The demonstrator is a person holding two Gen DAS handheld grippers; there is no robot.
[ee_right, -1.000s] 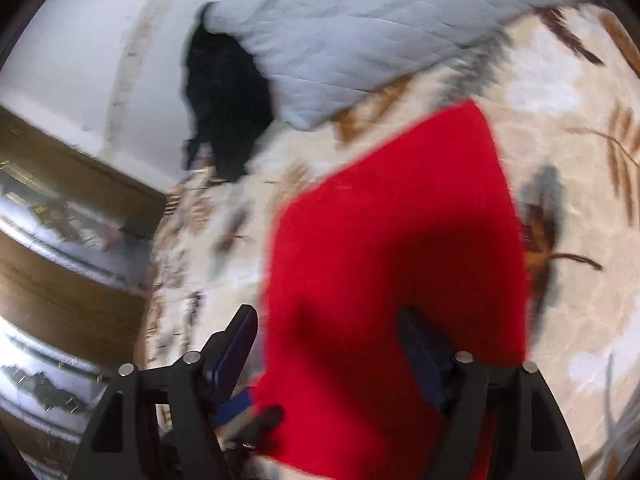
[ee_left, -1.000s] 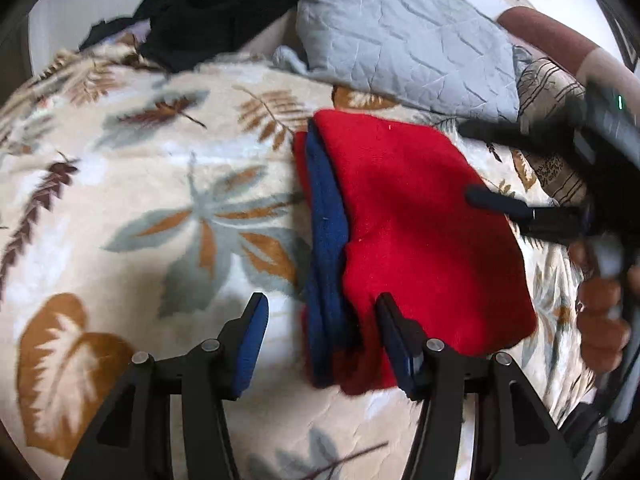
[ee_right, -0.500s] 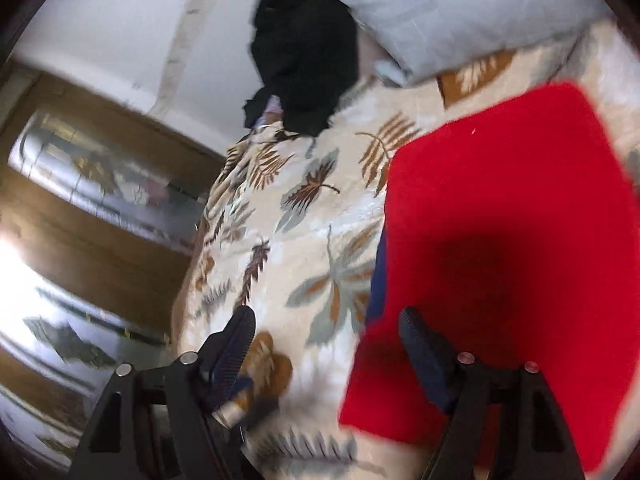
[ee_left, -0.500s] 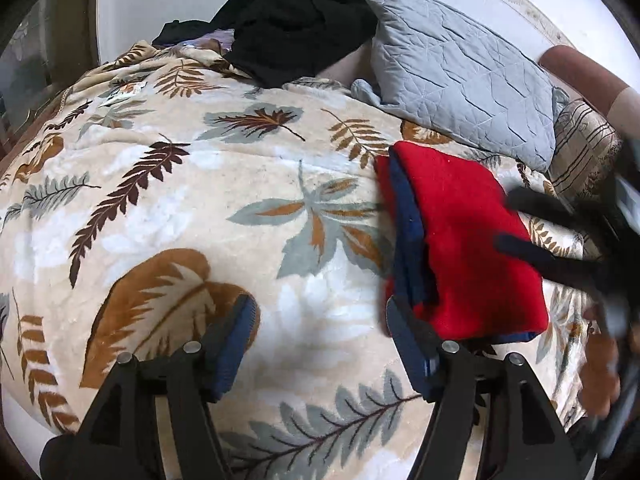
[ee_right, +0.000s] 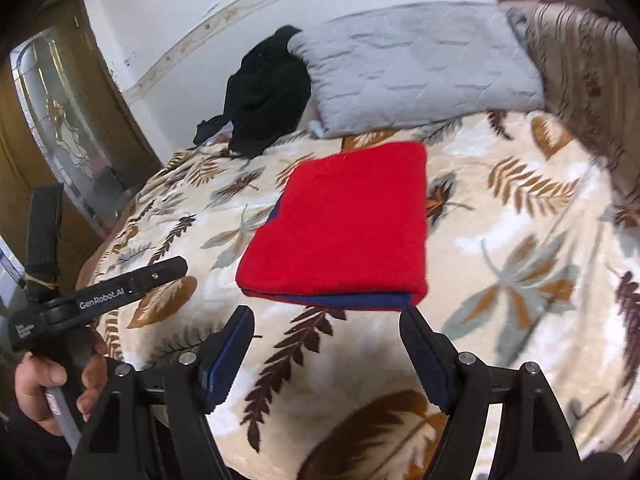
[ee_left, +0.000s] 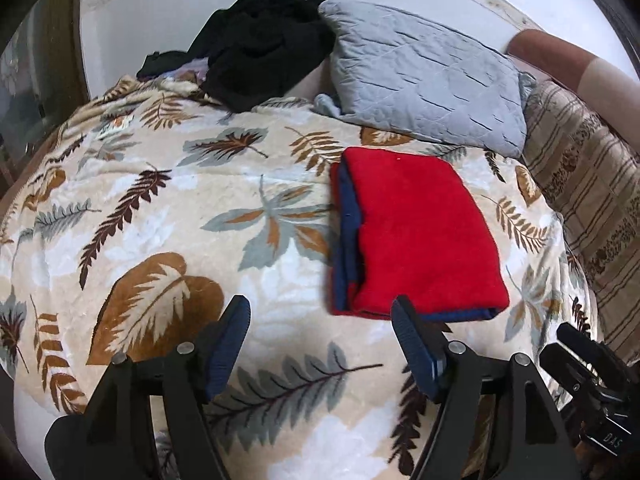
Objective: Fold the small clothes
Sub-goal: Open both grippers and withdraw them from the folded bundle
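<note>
A folded red garment with a blue lining point(ee_left: 416, 236) lies flat on the leaf-patterned blanket point(ee_left: 160, 216); it also shows in the right wrist view point(ee_right: 348, 232). My left gripper point(ee_left: 320, 320) is open and empty, held back from the garment's near edge. My right gripper point(ee_right: 326, 328) is open and empty, also pulled back in front of the garment. The left gripper's body point(ee_right: 100, 296) and the hand that holds it appear at the left of the right wrist view. The right gripper's body point(ee_left: 592, 376) shows at the lower right of the left wrist view.
A grey quilted pillow point(ee_left: 424, 76) and a pile of black clothing point(ee_left: 260, 44) lie at the head of the bed by the white wall. A striped brown cushion point(ee_left: 588, 184) lies at the right. A wooden door with glass point(ee_right: 60, 120) stands at the left.
Both grippers have drawn back from the red garment, which now lies folded and free on the blanket. Earlier the fingers were right at or over it.
</note>
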